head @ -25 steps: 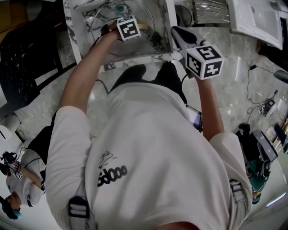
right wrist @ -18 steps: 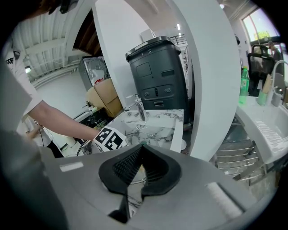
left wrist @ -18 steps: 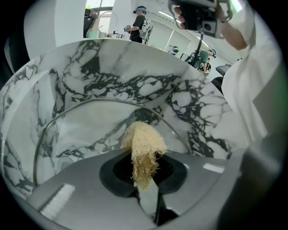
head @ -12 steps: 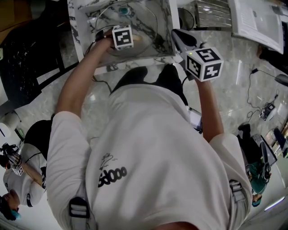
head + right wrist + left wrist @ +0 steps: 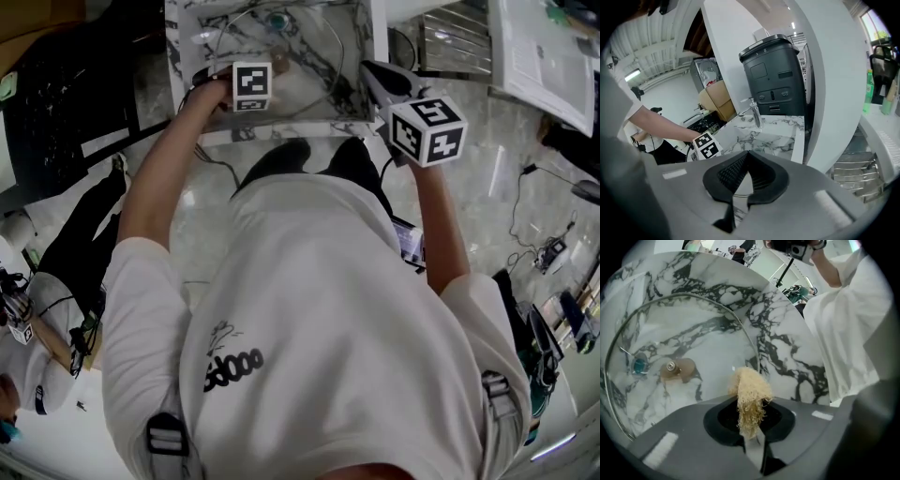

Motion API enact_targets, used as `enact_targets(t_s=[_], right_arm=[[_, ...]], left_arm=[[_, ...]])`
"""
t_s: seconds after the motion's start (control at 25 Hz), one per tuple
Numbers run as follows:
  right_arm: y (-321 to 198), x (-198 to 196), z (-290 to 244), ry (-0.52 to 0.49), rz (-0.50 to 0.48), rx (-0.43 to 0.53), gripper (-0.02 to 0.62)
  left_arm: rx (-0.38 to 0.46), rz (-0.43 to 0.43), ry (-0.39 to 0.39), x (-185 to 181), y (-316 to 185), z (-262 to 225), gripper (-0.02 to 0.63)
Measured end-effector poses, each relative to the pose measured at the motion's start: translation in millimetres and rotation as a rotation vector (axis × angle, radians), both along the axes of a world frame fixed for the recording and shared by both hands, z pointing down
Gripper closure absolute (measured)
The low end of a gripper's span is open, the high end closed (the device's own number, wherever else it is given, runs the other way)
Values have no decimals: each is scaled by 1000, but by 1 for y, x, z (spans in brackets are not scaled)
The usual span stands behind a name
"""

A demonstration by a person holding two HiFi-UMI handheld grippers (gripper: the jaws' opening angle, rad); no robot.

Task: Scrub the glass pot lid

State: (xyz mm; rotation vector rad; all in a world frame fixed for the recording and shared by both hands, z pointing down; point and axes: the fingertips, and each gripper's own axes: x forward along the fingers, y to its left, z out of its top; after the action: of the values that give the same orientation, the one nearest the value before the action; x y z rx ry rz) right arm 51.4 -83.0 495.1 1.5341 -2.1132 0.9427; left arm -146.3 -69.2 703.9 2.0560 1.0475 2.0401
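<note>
left gripper (image 5: 751,427) clamping loofah scrubber (image 5: 750,392) by rim of glass pot lid (image 5: 698,341), lid lying in marble sink (image 5: 792,352). right gripper (image 5: 740,187) idling aside, jaws together, holding nothing. best pressing fibres flat, circling toward knob (image 5: 675,369), going lightly.

Your marble sink (image 5: 787,357) carries the glass pot lid (image 5: 708,333) lying in its basin, a teal piece (image 5: 640,365) beside the knob (image 5: 670,366).
</note>
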Motion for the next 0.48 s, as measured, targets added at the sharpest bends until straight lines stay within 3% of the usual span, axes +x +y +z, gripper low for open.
enact_targets(t_s=[0.16,0.48], right_arm=[[-10,-7,-8,-2,-53,12,592],[-16,3,-28,-6,-129,34,592]], left_arm=[[-30,-48,-36,-10,4,-5,558],[-107,-317,34,21,2,-35,558]])
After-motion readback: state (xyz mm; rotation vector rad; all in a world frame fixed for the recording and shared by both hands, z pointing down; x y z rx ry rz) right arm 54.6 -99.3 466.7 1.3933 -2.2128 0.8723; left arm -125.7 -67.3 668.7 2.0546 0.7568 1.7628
